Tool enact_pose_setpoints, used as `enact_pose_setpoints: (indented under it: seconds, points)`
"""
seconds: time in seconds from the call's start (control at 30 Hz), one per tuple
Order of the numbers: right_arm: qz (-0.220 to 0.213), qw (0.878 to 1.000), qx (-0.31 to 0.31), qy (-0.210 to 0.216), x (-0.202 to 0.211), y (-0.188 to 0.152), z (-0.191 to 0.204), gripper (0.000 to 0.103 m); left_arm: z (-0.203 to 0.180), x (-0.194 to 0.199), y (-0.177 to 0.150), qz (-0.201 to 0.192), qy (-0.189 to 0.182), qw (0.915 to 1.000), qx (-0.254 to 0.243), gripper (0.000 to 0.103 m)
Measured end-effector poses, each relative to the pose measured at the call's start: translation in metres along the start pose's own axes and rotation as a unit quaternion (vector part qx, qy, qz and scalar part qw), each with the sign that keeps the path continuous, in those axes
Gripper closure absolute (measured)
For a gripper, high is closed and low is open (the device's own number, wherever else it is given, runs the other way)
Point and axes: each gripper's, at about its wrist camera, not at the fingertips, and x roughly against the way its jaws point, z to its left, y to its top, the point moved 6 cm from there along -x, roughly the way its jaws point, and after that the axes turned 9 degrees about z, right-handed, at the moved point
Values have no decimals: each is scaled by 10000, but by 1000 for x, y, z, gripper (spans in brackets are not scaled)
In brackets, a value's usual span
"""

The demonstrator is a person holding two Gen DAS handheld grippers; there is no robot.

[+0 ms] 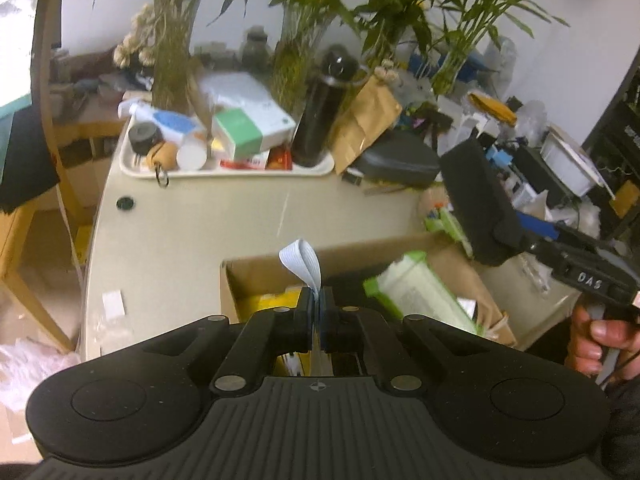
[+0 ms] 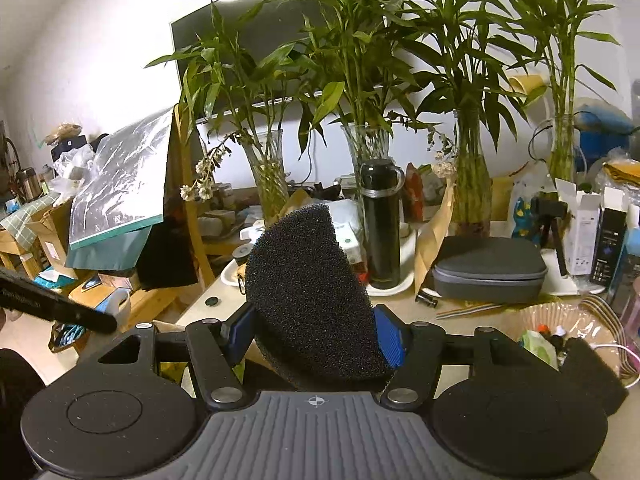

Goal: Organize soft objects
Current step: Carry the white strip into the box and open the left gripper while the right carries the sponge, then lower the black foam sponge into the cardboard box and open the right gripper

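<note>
My left gripper (image 1: 317, 300) is shut on a folded pale blue-grey ribbon cable (image 1: 303, 266), held above an open cardboard box (image 1: 256, 270). The box holds a green-and-white pack (image 1: 420, 292) and yellow items. My right gripper (image 2: 316, 332) is shut on a black foam sponge block (image 2: 308, 292), which bends between the blue pads (image 2: 390, 338). In the left wrist view that gripper (image 1: 516, 236) and its foam block (image 1: 476, 200) are at the right, above the box's far right corner. The left gripper's tip (image 2: 60, 308) shows at the left edge of the right wrist view.
A white tray (image 1: 224, 170) with a black bottle (image 1: 322, 116), boxes and tape stands at the back of the beige table (image 1: 180, 224). Behind are glass vases with bamboo (image 2: 360, 80), a grey zip case (image 2: 488, 268), a brown paper bag (image 1: 368, 120) and clutter on the right.
</note>
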Motion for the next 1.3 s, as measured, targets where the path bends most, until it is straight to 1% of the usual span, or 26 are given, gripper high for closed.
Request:
enact_pose_setpoints:
  seconds: [0.2, 0.3, 0.33, 0.37, 0.4, 0.43, 0.47, 0.5, 0.7, 0.9, 1.07, 1.3]
  points:
    - [-40, 9999, 27, 102, 7, -4, 5, 37, 2, -14, -14, 288, -121, 9994, 179, 100]
    - [-42, 9999, 30, 109, 8, -5, 6, 37, 5, -20, -20, 384, -181, 9987, 297, 97]
    - [-43, 9999, 28, 113, 8, -5, 6, 37, 7, -21, -22, 405, -191, 9984, 339, 89]
    - [-47, 9999, 25, 110, 8, -5, 6, 37, 8, -23, -24, 420, -173, 9983, 376, 75]
    - [-52, 9999, 17, 106, 9, -5, 6, 37, 10, -23, -24, 391, -145, 9983, 399, 67]
    - [-54, 9999, 6, 109, 9, -6, 6, 37, 10, -21, -25, 319, -115, 9986, 404, 56]
    - [-53, 9999, 1, 113, 10, -7, 6, 37, 11, -19, -26, 231, -71, 9989, 390, 53]
    - [-53, 9999, 2, 113, 11, -7, 6, 37, 11, -17, -28, 160, -7, 9992, 366, 53]
    - [-14, 9999, -21, 139, 12, -9, 7, 37, 9, -7, -30, 17, 229, 9994, 260, 53]
    - [28, 9998, -14, 177, 14, -12, 10, 37, 2, 3, -32, -281, 537, 9981, -105, 53]
    - [65, 9997, -48, 236, 14, -14, 11, 37, -4, 9, -36, -479, 640, 9963, -299, 53]
    - [94, 9995, -60, 296, 14, -16, 14, 37, -5, 15, -42, -651, 808, 9938, -406, 53]
